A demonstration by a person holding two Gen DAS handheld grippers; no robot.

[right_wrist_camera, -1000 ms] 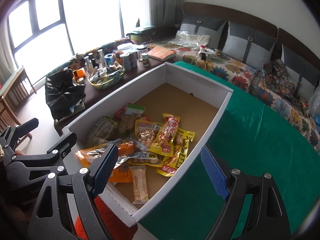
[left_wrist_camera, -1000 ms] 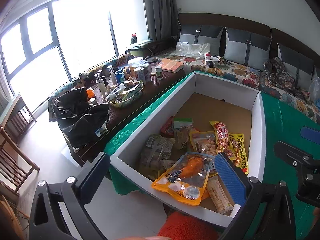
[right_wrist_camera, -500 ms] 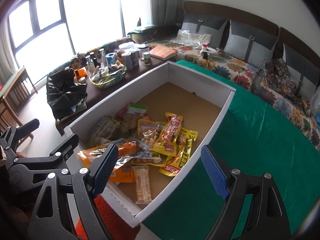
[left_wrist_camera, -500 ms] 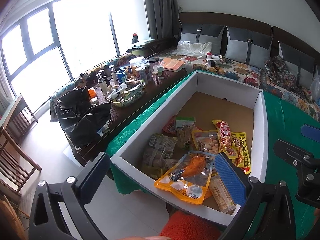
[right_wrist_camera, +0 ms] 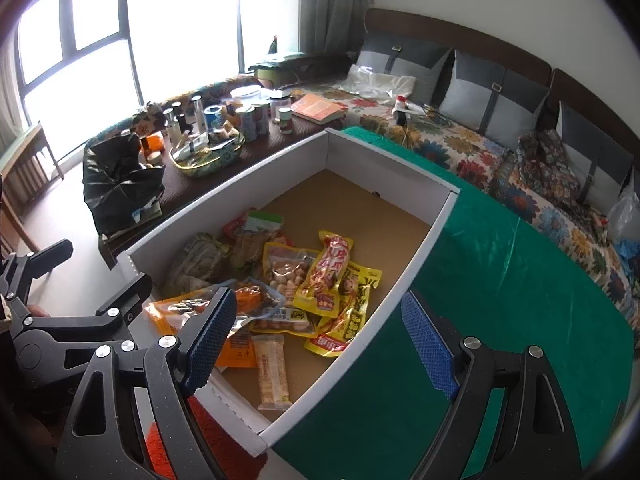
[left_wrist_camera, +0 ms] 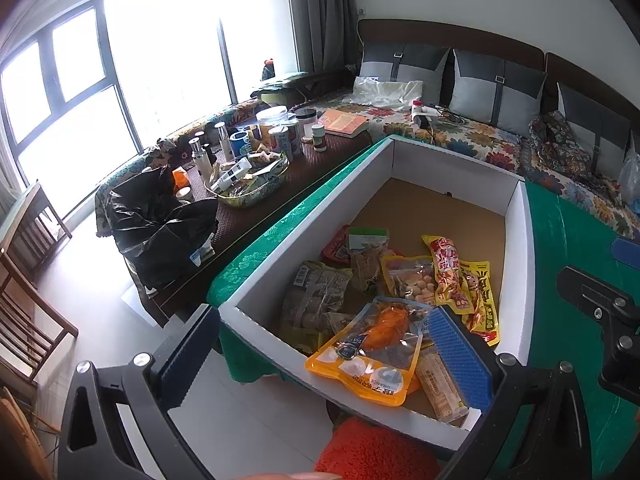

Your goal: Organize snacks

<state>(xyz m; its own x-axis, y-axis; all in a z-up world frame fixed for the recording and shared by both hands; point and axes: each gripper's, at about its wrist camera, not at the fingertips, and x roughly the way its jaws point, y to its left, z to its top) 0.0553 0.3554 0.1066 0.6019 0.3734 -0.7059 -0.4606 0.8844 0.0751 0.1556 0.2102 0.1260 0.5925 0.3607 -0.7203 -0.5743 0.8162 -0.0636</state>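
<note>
While both grippers hang empty, left gripper (left_wrist_camera: 320, 356) and right gripper (right_wrist_camera: 320, 344) spread wide, snack packets (right_wrist_camera: 304, 280) lie jumbled at the near end of the white cardboard box (right_wrist_camera: 420, 248); far end bare; either sorting pending or gathering done.

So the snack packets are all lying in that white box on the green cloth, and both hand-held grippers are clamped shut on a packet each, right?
Not quite. The snack packets do lie in the white box on the green cloth, but both wrist views show the left hand-held gripper and right hand-held gripper open, holding nothing.
</note>
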